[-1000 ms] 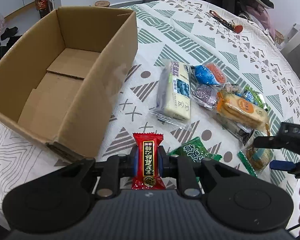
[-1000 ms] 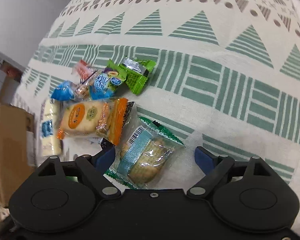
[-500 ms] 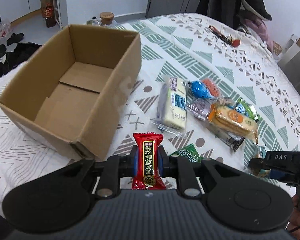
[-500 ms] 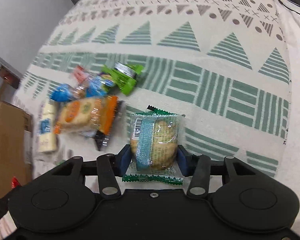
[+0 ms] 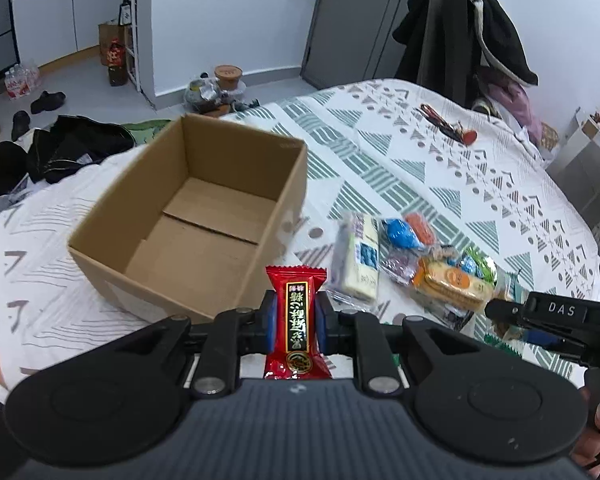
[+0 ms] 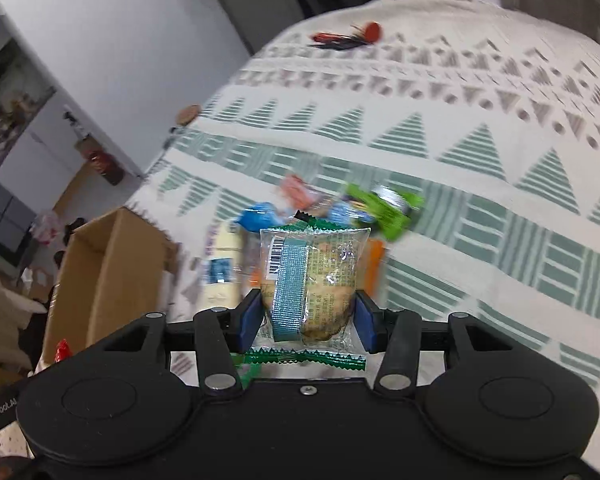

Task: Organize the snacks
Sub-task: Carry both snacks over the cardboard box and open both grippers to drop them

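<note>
Red candy [image 5: 296,320] between clamped jaws

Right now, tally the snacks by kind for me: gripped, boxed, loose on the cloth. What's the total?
Gripped: 2, red candy in left gripper, biscuit pack in right gripper
In cardboard box: 0
Loose on cloth: at least 6, cream bar, blue candy, orange candy, purple wrapper, orange cracker pack, green wrapper; pile overlaps
Total: at least 8

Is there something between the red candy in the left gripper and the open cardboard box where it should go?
Nothing visible. The red candy, clamped in the left gripper, is just before the near rim of the cardboard box, whose inside shows only bare cardboard.
</note>
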